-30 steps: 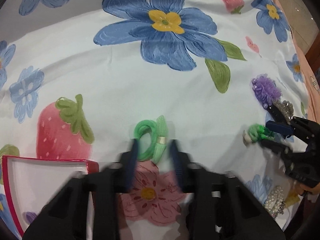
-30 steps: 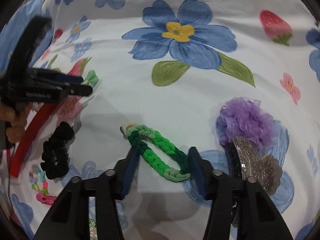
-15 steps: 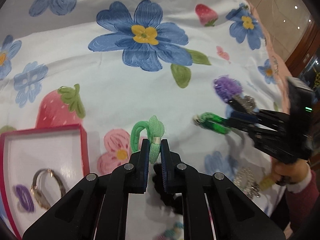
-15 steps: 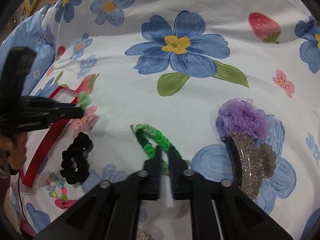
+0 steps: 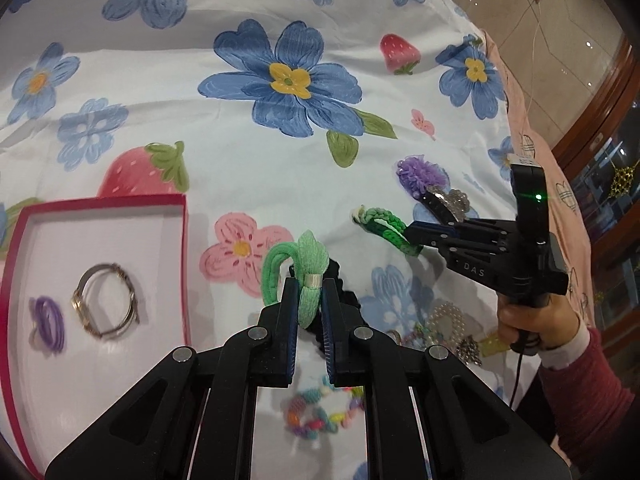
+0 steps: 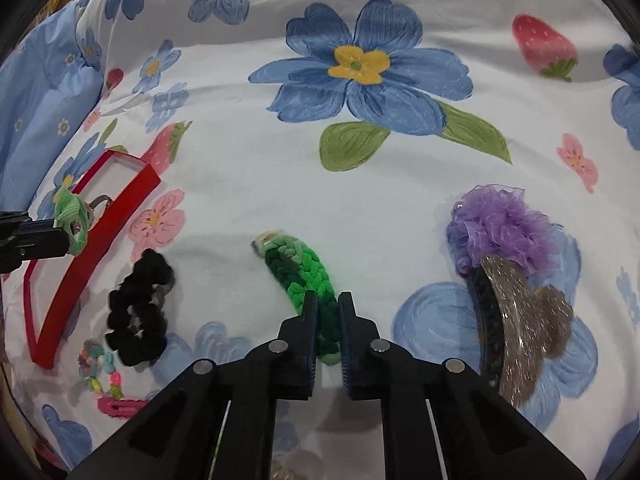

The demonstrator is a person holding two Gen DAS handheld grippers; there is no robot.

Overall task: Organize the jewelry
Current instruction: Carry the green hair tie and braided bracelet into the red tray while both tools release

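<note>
My left gripper point(image 5: 309, 286) is shut on a light green hair tie point(image 5: 305, 266) and holds it above the floral cloth, right of the red-rimmed white box point(image 5: 185, 240). The box holds a metal bracelet point(image 5: 105, 305) and a purple ring-shaped tie point(image 5: 49, 322). My right gripper point(image 6: 327, 300) is shut on a braided green bracelet point(image 6: 298, 270), lifted off the cloth. In the left wrist view the right gripper point(image 5: 416, 236) holds that bracelet point(image 5: 380, 224). In the right wrist view the left gripper's hair tie point(image 6: 71, 216) hangs over the box point(image 6: 64, 292).
A black scrunchie point(image 6: 138, 308), a colourful bead bracelet point(image 6: 98, 372) and a pink clip point(image 6: 120, 405) lie at lower left. A purple tulle clip point(image 6: 500, 228) and a glittery claw clip point(image 6: 520, 320) lie at right. Pearl pieces point(image 5: 444, 320) lie near the holding hand.
Both grippers have shut on their green pieces and lifted them. The left gripper has drawn back, so the box interior and lower items now show.
</note>
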